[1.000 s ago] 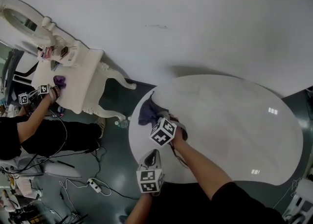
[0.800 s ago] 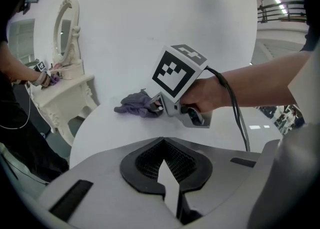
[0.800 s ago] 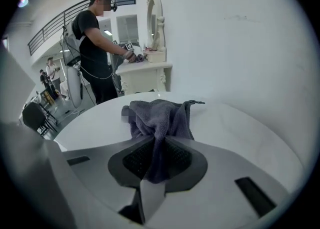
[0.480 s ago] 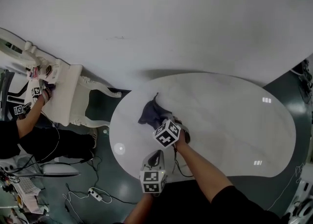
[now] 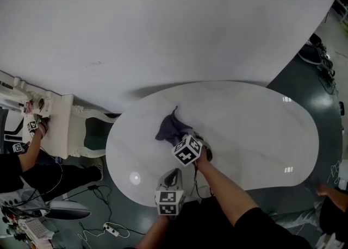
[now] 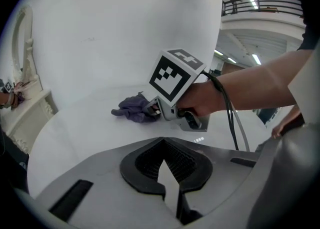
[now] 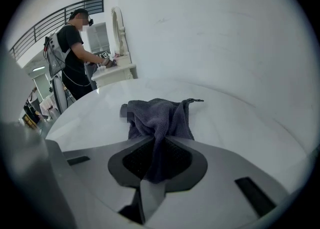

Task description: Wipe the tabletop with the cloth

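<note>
The white glossy oval tabletop (image 5: pixel 261 134) carries the dark grey-purple terry cloth (image 5: pixel 169 128), which lies bunched directly ahead of the right gripper (image 7: pixel 157 159) with one fold pinched between its jaws, while the left gripper (image 6: pixel 165 175), jaws pressed together on nothing, hovers just behind the right gripper.

there is one white oval table (image 5: pixel 244 128), one dark purple cloth (image 5: pixel 169 128), two grippers, the left gripper (image 5: pixel 174 172) and the right gripper (image 5: pixel 180 138), two marker cubes (image 5: pixel 187 150), one white dressing table (image 5: pixel 57 128), one oval mirror (image 7: pixel 117 28) and one person (image 7: pixel 75 53) beside it.
</note>
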Action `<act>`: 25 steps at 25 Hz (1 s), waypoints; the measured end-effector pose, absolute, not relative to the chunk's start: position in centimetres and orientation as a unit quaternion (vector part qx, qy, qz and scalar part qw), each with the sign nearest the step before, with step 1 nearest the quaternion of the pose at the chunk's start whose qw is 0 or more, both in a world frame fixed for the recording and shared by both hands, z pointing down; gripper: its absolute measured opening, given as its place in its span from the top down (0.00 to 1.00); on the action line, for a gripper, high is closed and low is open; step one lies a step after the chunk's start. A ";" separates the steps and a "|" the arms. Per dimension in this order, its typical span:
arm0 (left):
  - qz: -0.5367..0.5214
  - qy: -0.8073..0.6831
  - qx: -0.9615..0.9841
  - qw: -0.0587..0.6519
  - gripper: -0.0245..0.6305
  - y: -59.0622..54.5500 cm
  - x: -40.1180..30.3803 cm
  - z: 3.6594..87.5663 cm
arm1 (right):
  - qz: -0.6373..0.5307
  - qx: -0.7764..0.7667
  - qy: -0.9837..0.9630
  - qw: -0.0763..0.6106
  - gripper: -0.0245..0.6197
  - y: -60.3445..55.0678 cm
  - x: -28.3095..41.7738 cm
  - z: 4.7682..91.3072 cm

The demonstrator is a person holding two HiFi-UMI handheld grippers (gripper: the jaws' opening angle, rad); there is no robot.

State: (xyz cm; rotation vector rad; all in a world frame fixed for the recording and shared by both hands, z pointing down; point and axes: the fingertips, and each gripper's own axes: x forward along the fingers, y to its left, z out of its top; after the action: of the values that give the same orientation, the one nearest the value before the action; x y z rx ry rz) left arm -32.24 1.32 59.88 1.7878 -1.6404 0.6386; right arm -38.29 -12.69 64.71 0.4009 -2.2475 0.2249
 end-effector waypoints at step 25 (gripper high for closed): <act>0.290 -0.501 0.773 0.261 0.95 -5.1 -13.8 60.0 | 0.154 0.291 -0.857 0.396 0.89 -19.3 -13.1 65.1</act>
State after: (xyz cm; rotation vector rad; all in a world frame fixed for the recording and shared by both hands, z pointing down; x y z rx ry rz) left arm -13.76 -5.05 60.01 2.0927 -1.3555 0.7843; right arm -13.08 -19.29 65.06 0.7376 -2.1719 0.3891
